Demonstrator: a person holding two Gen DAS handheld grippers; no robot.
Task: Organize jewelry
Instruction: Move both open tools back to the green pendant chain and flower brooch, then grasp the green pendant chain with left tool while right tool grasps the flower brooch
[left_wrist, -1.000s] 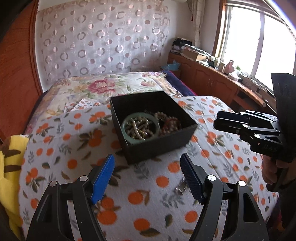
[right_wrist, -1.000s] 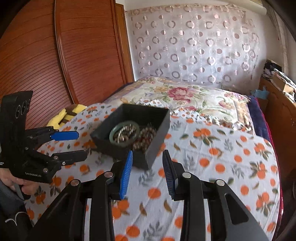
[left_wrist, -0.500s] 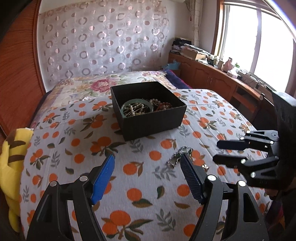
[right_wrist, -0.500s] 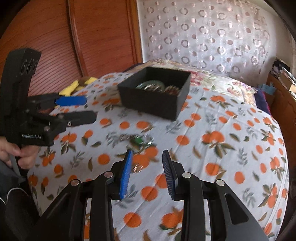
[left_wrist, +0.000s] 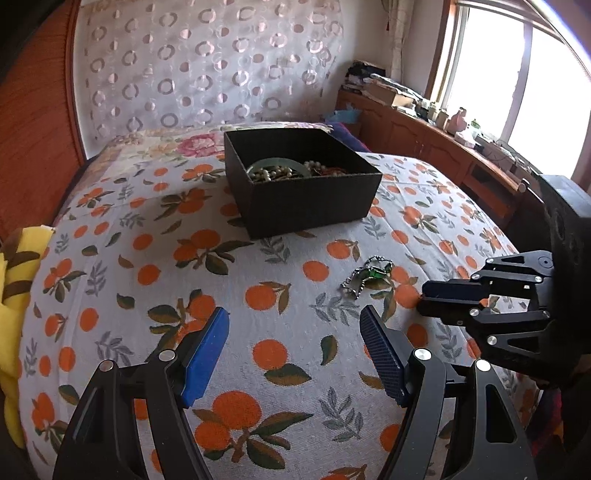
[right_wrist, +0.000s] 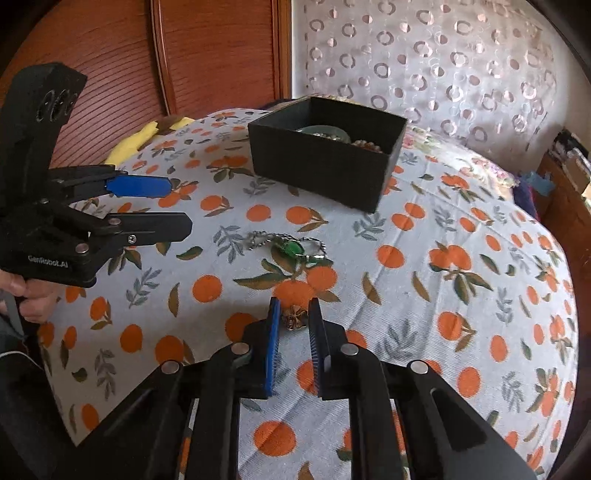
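Note:
A black jewelry box (left_wrist: 301, 184) sits on the orange-print bedspread (left_wrist: 155, 258) and holds a green bangle (left_wrist: 275, 164) and beaded strands; it also shows in the right wrist view (right_wrist: 325, 155). A silver chain with a green stone (left_wrist: 365, 275) lies in front of the box, also in the right wrist view (right_wrist: 291, 247). A small gold brooch-like piece (right_wrist: 293, 318) lies between the fingers of my right gripper (right_wrist: 293, 314), whose jaws stand narrowly apart around it. My left gripper (left_wrist: 293, 347) is open and empty above the bedspread, left of the right one (left_wrist: 421, 295).
A yellow plush toy (left_wrist: 14, 280) lies at the bed's left edge. A floral quilt (left_wrist: 166, 147) lies behind the box, then a curtained wall. A wooden cabinet with clutter (left_wrist: 424, 122) runs under the window on the right. A wooden wardrobe (right_wrist: 184, 55) stands on the left.
Both grippers have drawn back from the box toward the near edge of the bed and dropped lower. The right gripper's fingers now straddle the gold piece. The chain has come into view.

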